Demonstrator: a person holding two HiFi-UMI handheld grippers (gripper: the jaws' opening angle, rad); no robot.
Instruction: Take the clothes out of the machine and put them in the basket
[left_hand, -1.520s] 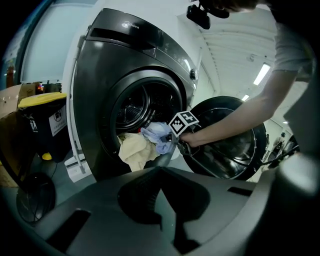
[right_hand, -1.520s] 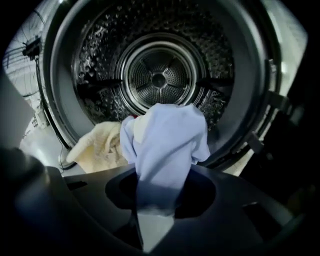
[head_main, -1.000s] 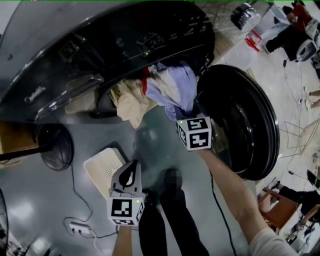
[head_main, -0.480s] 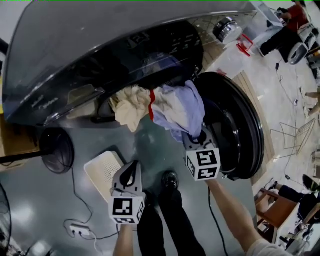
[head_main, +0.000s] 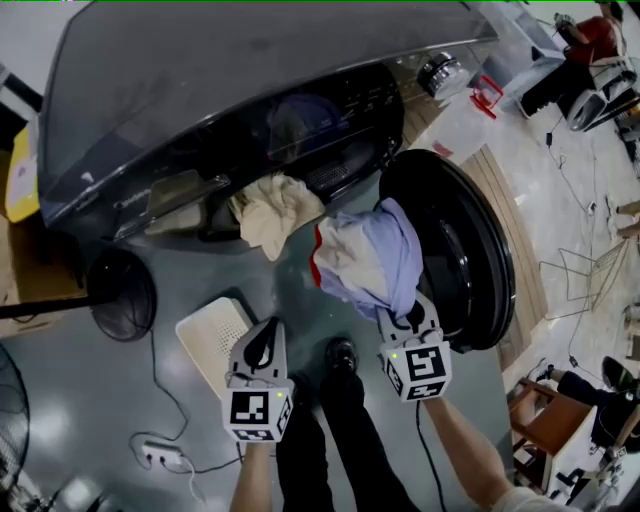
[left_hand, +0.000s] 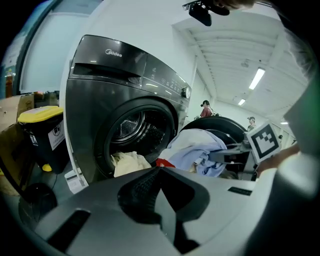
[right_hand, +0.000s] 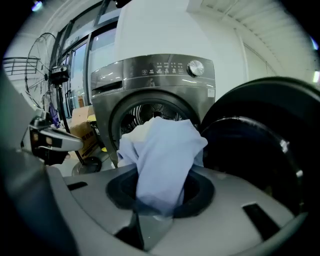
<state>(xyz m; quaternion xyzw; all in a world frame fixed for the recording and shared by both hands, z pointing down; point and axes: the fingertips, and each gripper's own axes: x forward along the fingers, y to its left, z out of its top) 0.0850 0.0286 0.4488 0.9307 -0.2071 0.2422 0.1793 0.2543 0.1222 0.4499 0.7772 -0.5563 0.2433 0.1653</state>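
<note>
Clamped on a bunched fold of the pale blue garment (right_hand: 162, 150), fingers of the right gripper (right_hand: 152, 215), drawn back since a second ago so the bundle hangs clear of the drum, before the open door (head_main: 470, 250). Pressed together on nothing, fingers of the left gripper (left_hand: 161, 180), off to the left near a white basket (head_main: 210, 335) on the floor. Farther ahead, a cream cloth (head_main: 275, 210) spilling from the machine (head_main: 250, 90): one piece freed, more to fetch.
</note>
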